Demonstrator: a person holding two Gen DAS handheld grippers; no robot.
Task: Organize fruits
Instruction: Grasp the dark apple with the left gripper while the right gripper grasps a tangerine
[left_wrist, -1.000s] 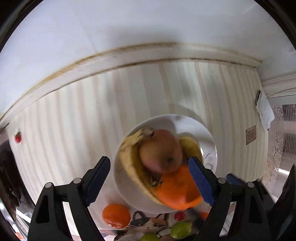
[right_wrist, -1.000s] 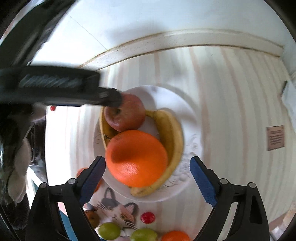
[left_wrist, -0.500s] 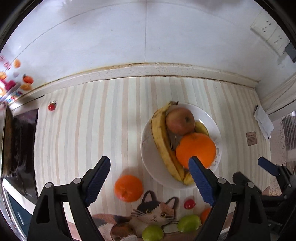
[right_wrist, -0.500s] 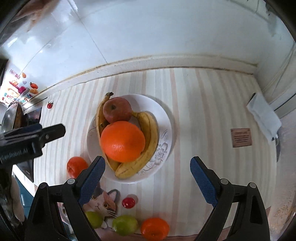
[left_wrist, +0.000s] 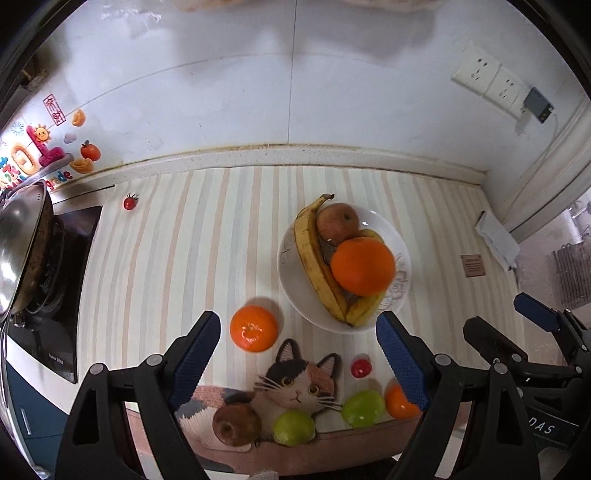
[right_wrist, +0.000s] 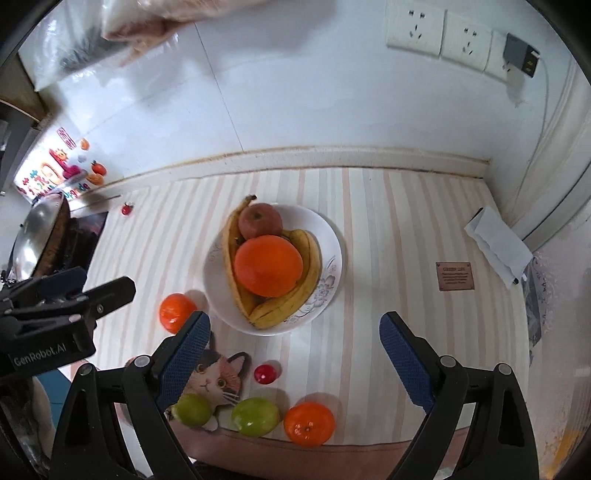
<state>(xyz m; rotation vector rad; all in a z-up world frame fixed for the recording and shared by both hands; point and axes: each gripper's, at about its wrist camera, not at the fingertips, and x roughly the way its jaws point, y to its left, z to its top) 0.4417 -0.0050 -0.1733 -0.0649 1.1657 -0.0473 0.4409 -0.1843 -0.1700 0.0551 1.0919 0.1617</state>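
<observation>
White plate (left_wrist: 400, 246) (fruit-laden) lies beyond left gripper's (left_wrist: 297, 356) spread fingers — untouched.

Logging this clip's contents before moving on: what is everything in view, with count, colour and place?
Plate: one, white with floral print, mid-counter.
Bananas: yellow, on the plate; count unclear.
Large orange: one, on the bananas.
Plate apple: one, red, behind that orange.
Mandarins: two, orange, on the counter.
Green fruits: two, front edge.
Brown apple: one, front edge.
Cherry tomatoes: two, red, near cat print and stove.
Pan: one, steel, on stove.
Folded paper: one, white, right.
Left gripper: black, blue pads, open.
Right gripper: same, open.
</observation>
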